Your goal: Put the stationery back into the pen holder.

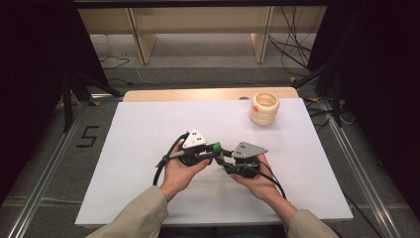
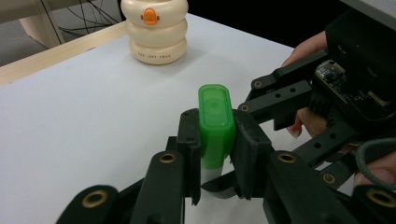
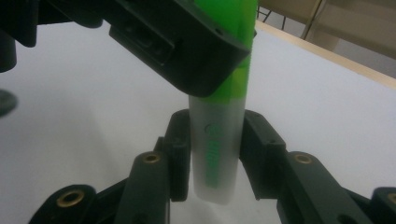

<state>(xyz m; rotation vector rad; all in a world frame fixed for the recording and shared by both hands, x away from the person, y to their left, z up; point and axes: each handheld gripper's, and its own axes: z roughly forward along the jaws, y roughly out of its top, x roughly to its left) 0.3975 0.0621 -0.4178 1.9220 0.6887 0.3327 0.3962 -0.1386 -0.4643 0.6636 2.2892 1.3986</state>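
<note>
The left gripper (image 2: 217, 154) clamped the highlighter's green cap (image 2: 215, 122), and the right gripper (image 3: 215, 158) was closed on its translucent barrel (image 3: 215, 154). The uncapping step was probably in hand; next, a straight pull apart.

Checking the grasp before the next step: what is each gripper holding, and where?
Both hold one green highlighter: left gripper on its green cap, right gripper on its translucent barrel.

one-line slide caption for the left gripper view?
Left gripper clamps a highlighter's green cap; right gripper grips its body, cream duck-faced holder behind.
</note>
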